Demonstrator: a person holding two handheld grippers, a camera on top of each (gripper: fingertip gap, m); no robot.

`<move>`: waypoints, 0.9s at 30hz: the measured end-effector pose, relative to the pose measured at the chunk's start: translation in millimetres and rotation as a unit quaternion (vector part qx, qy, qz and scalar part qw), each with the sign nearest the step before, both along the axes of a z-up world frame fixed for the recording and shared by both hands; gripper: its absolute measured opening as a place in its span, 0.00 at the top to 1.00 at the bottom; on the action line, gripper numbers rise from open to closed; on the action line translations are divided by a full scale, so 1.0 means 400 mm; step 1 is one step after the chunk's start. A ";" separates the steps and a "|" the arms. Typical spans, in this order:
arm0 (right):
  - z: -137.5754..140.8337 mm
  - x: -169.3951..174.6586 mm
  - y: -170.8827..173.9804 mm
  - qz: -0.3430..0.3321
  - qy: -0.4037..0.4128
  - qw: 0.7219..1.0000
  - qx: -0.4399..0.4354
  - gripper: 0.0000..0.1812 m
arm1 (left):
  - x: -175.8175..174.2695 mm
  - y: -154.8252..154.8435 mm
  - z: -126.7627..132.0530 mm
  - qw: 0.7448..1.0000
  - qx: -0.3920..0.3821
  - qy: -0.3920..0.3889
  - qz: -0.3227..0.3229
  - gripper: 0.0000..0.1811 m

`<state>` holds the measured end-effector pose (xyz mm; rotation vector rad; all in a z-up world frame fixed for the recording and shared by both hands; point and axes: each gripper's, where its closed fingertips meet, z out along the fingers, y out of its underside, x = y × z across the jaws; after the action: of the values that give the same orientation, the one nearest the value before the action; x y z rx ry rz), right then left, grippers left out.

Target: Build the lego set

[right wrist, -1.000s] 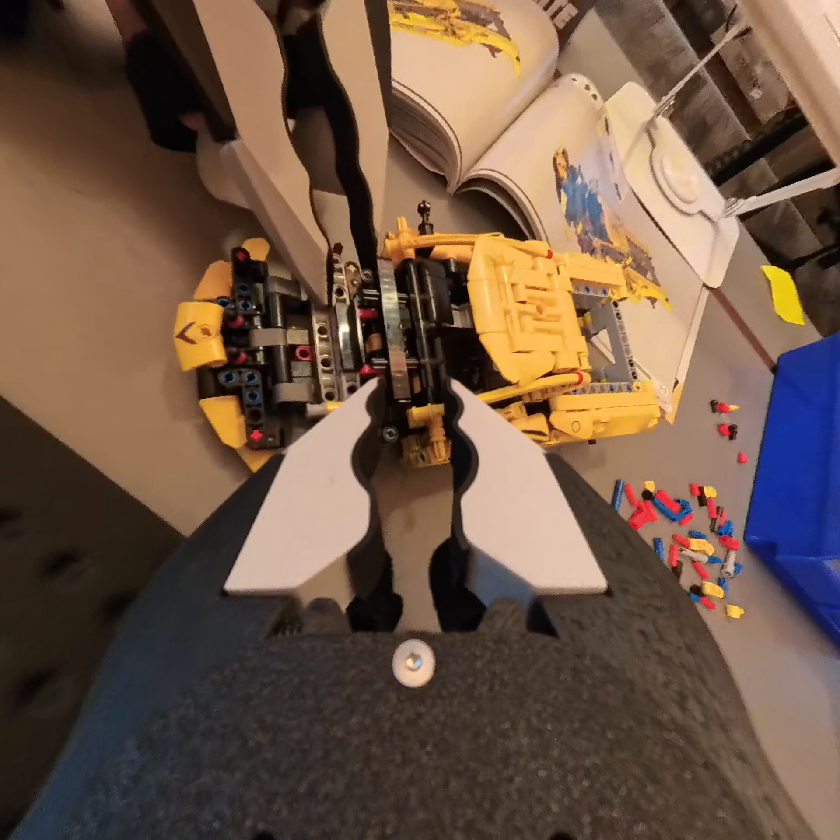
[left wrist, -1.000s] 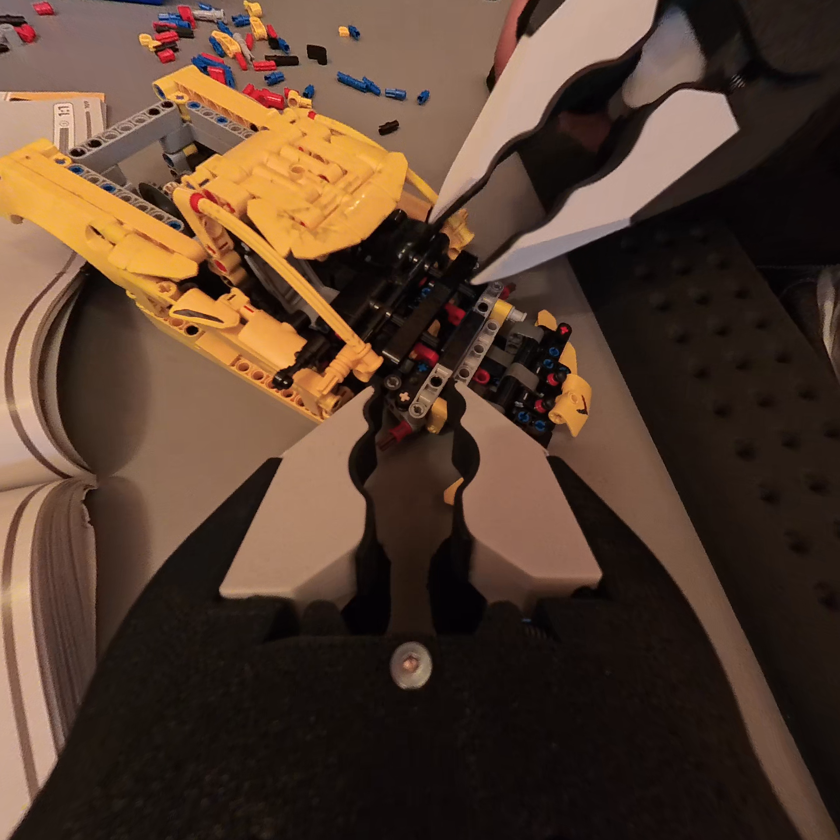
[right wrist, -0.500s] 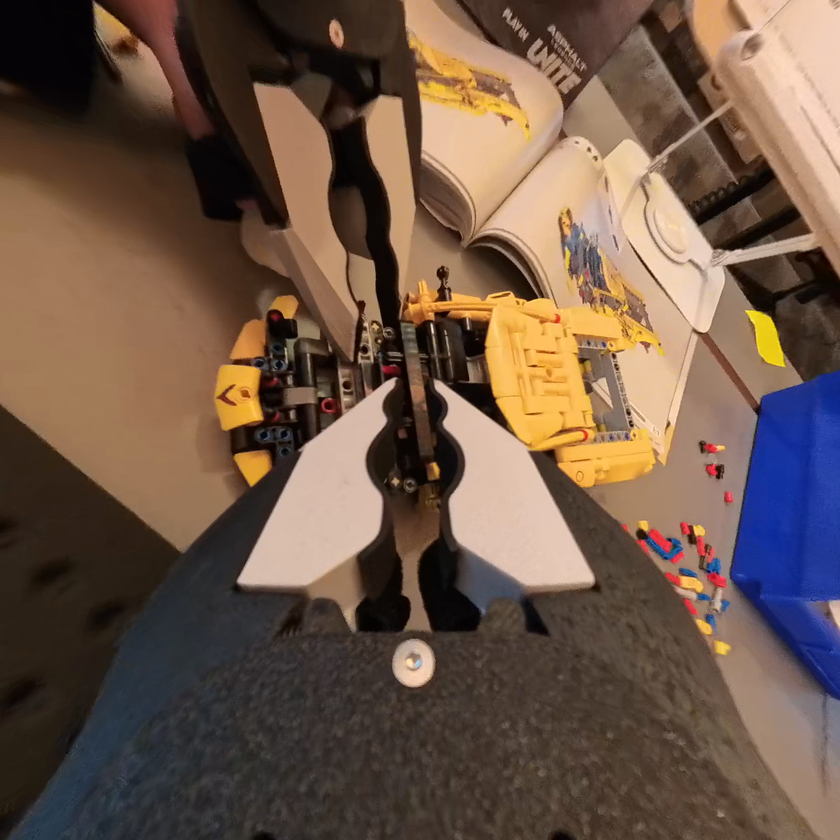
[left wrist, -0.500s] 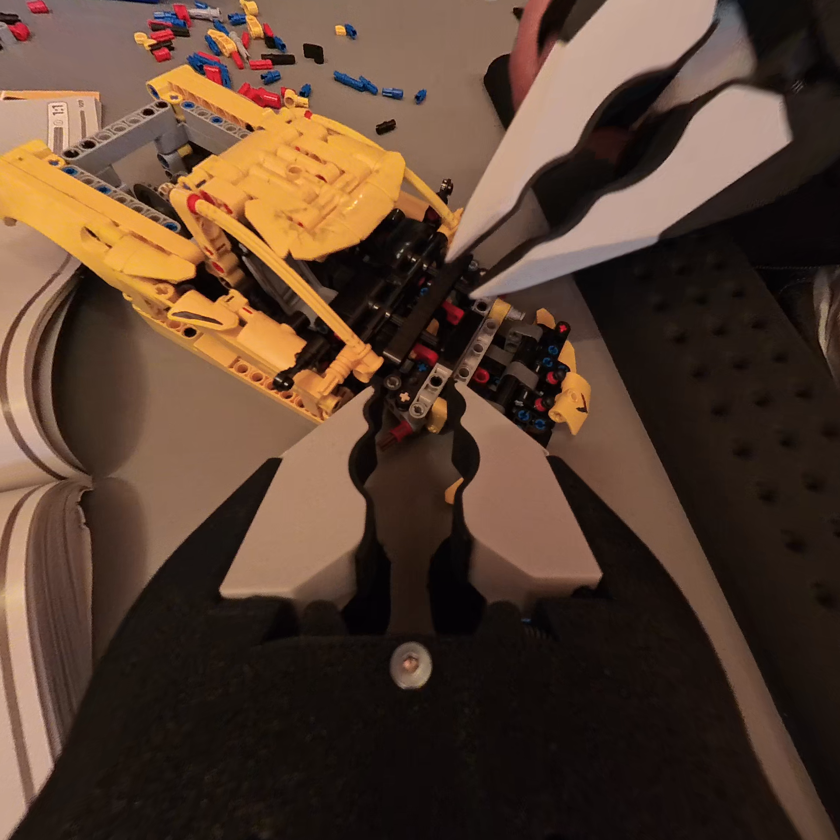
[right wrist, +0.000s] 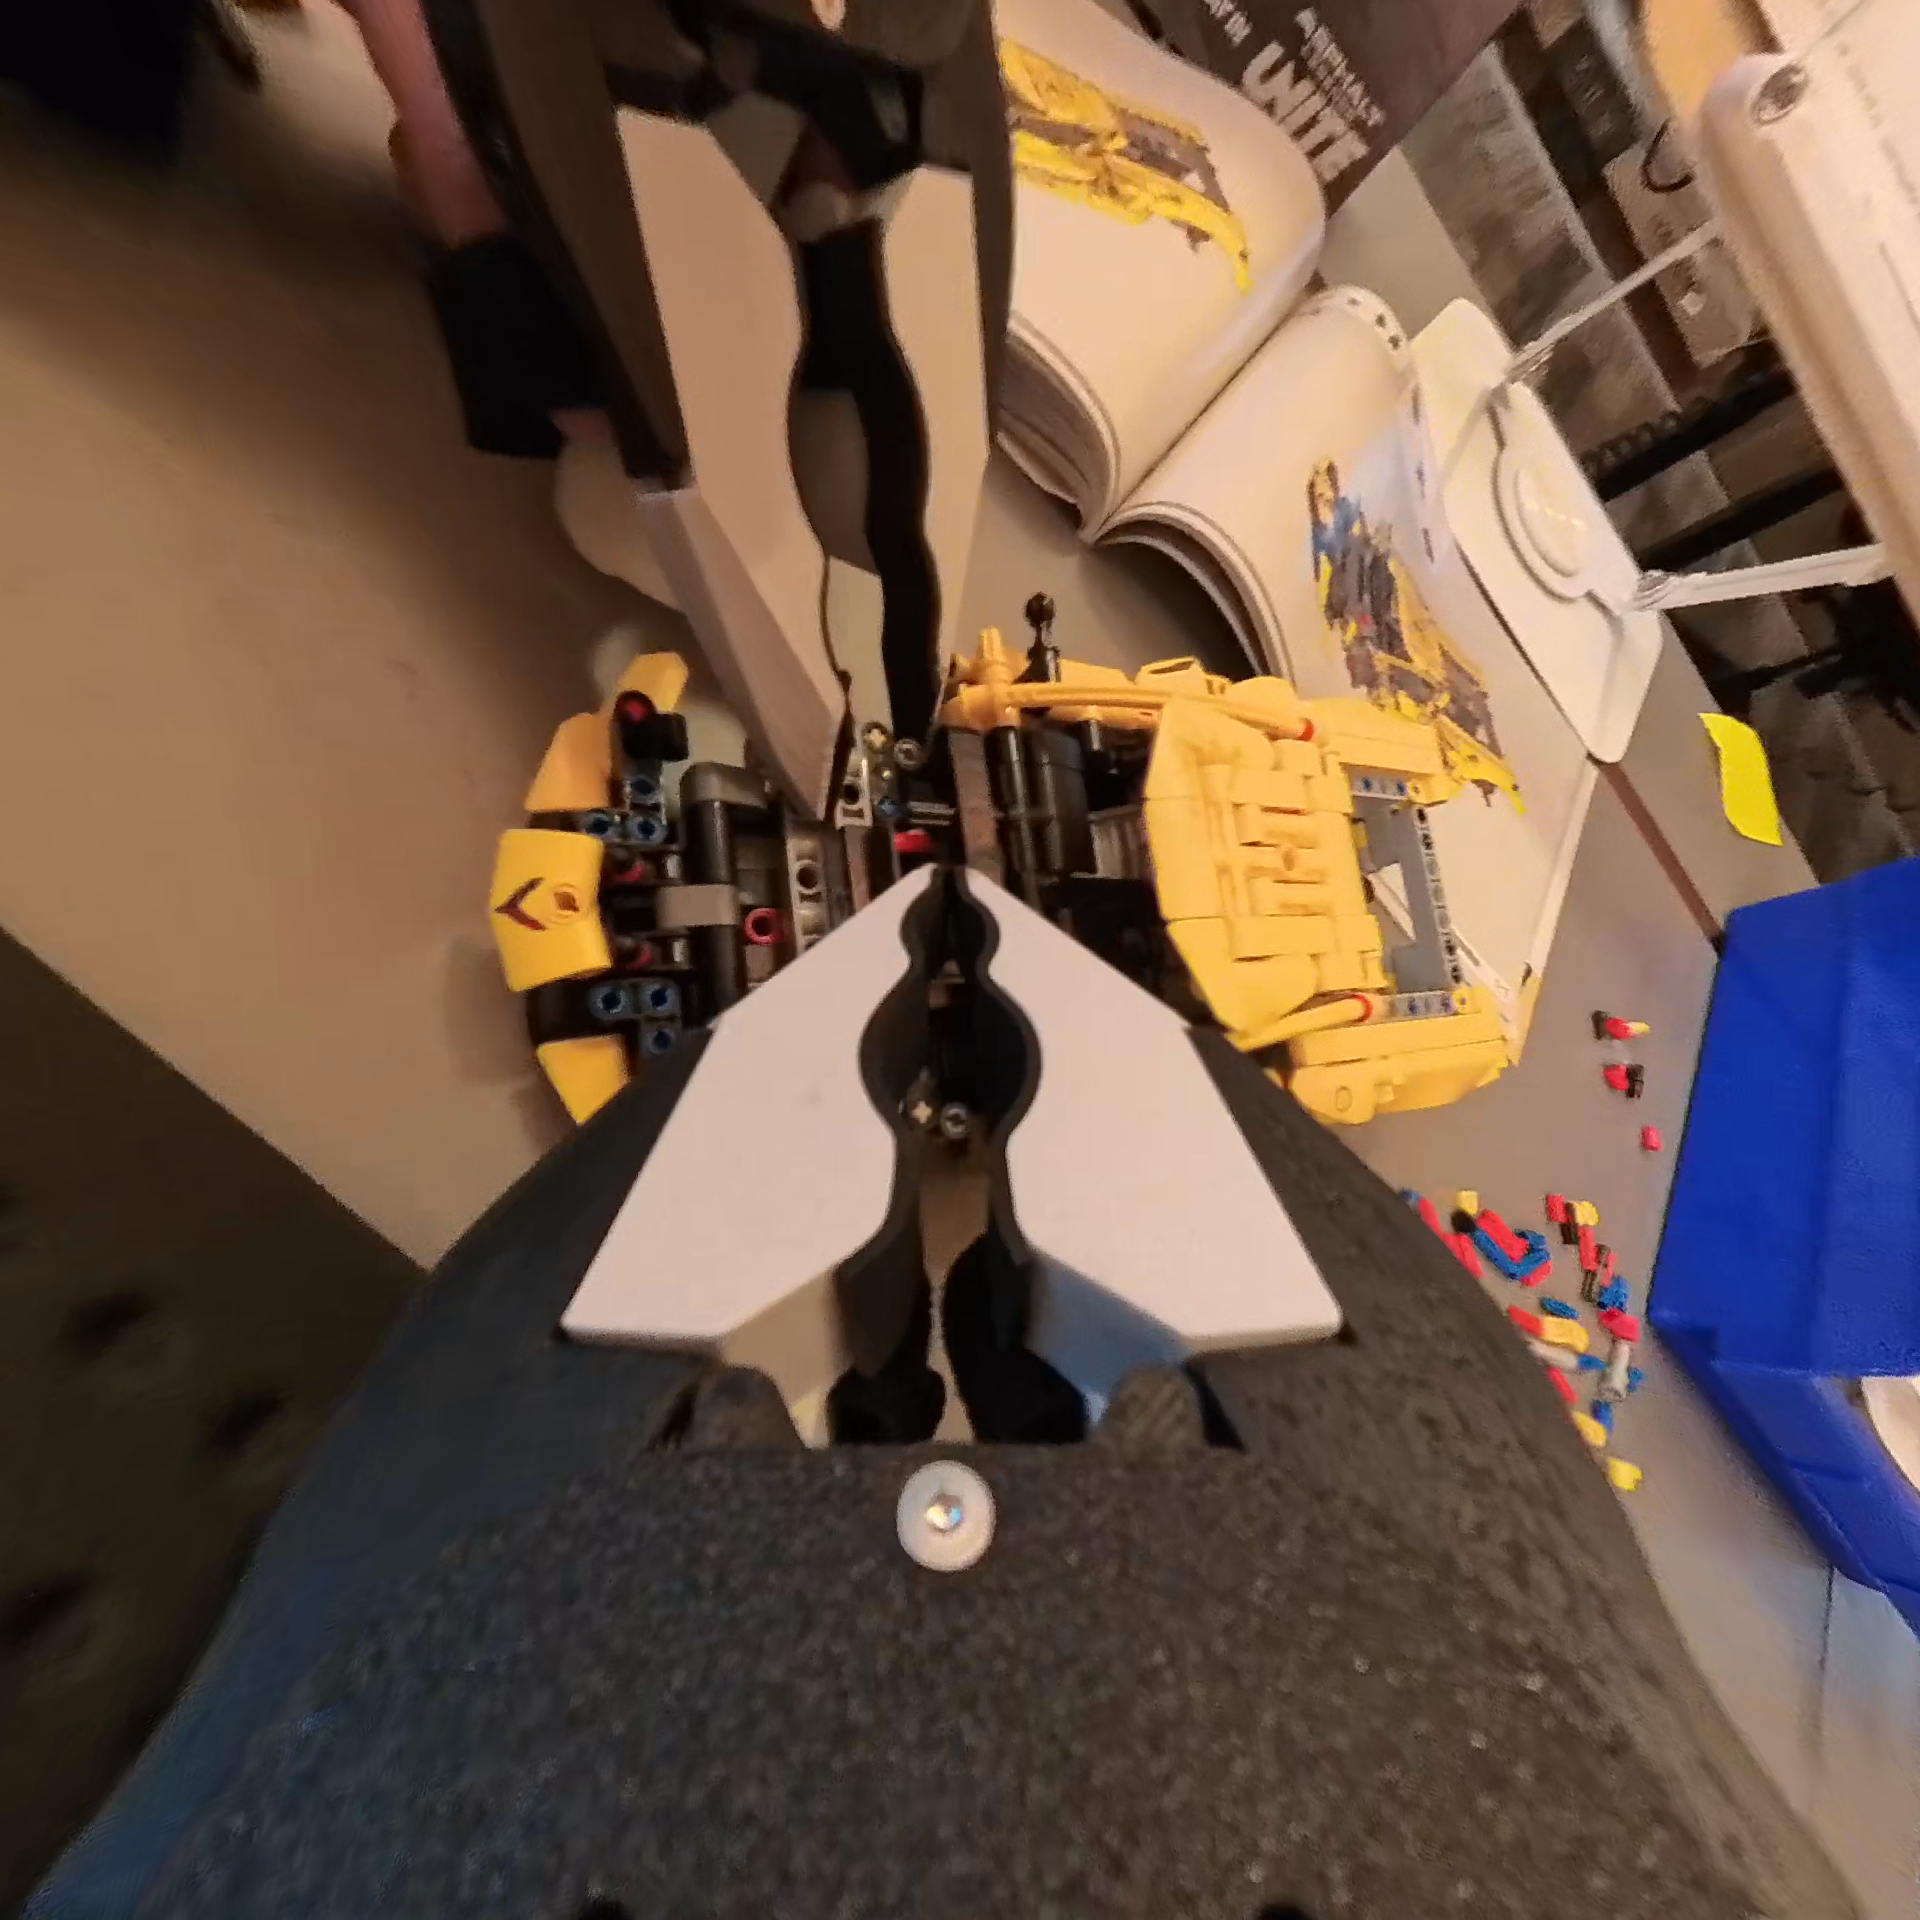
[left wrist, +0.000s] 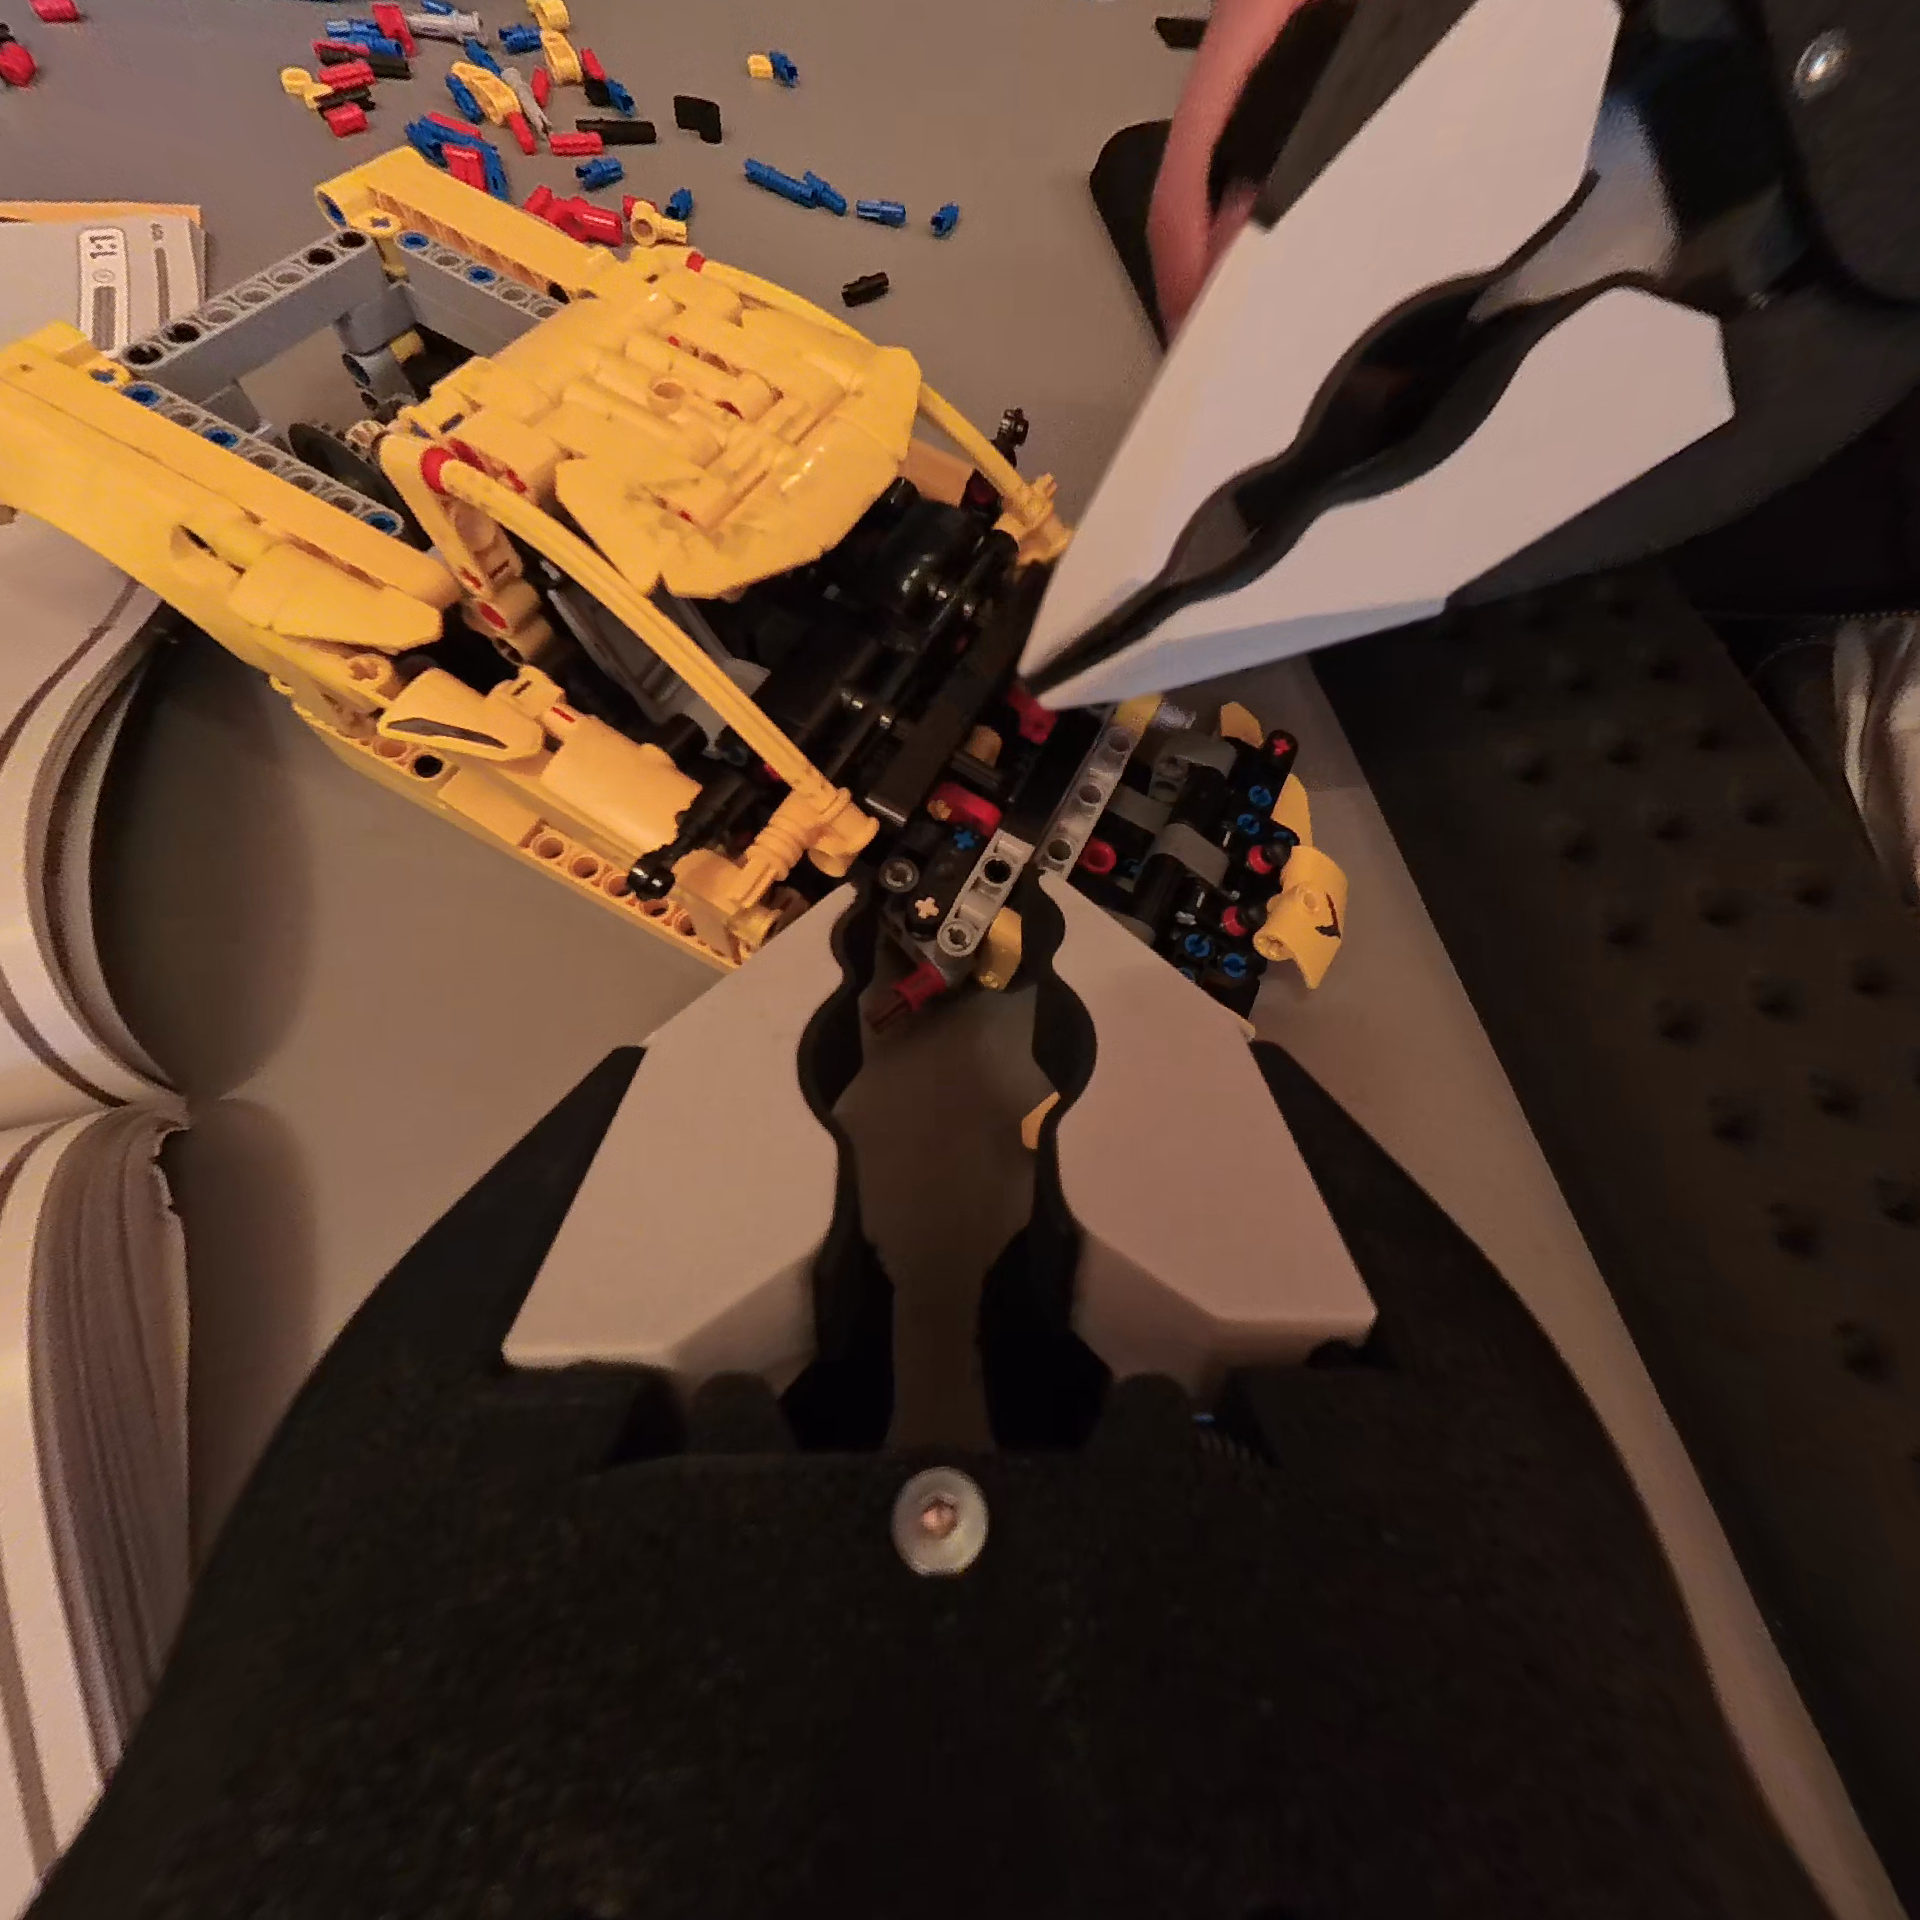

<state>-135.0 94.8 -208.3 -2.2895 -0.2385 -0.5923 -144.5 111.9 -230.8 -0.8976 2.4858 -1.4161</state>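
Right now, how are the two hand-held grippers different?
The left hand-held gripper holds the grey end of the yellow lego car between wide-set fingers; the right hand-held gripper has its tips almost together. The left one meets the car at its edge; the right one pokes into the black middle, by a small red piece. Both have pale fingers with wavy black pads, and both touch the car.
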 end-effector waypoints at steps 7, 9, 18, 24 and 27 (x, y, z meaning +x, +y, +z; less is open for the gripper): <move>-0.021 0.015 0.005 -0.009 0.010 1.000 -0.008 1.00 | 0.001 0.000 0.000 1.000 -0.001 0.001 0.001 0.85; -0.021 0.014 0.005 -0.011 0.021 1.000 -0.006 1.00 | 0.000 0.000 0.000 1.000 -0.001 0.001 0.001 0.85; -0.018 0.013 0.002 -0.010 0.057 0.998 0.008 1.00 | 0.002 0.000 0.001 1.000 -0.005 0.005 0.004 0.85; -0.001 0.005 -0.011 -0.001 0.120 0.992 0.032 0.95 | 0.002 0.007 0.002 0.999 -0.002 0.038 0.014 0.81; 0.042 0.009 -0.028 0.015 0.149 0.988 0.047 0.93 | -0.010 0.019 0.030 0.999 0.011 0.041 0.018 0.79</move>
<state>-131.5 83.5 -191.4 -2.2441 -0.0973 -0.2346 -148.7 119.5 -218.7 -1.0104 2.5251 -1.3653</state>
